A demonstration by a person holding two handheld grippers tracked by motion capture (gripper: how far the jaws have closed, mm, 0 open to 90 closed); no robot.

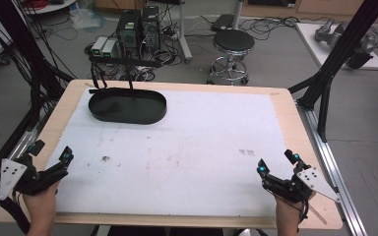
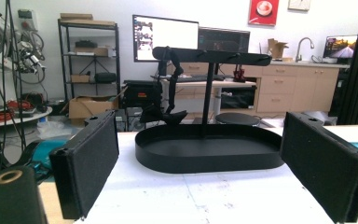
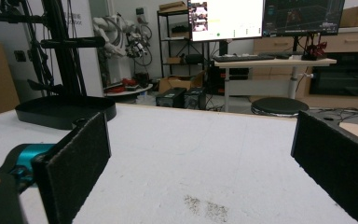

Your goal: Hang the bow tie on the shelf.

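A black oval tray [image 1: 127, 107] with an upright post and crossbar [image 1: 126, 62] stands at the table's far left; in the left gripper view the same tray [image 2: 209, 151] lies straight ahead, with a dark item hanging from its crossbar [image 2: 212, 56]. My left gripper [image 1: 53, 158] rests at the near left edge, open, nothing between its pads [image 2: 87, 165]. At the near right my right gripper [image 1: 276, 164] is open too, its pads [image 3: 77, 165] wide apart over the white mat [image 3: 205, 158]. The tray [image 3: 65, 112] sits far left in the right gripper view.
A white mat [image 1: 177, 147] covers the wooden table [image 1: 288, 113], with small dark smudges [image 1: 246, 153] near the right gripper. Behind the table are a black stool [image 1: 232, 44], computer towers [image 1: 138, 27] and cables. Black frame posts [image 1: 334, 64] flank the table.
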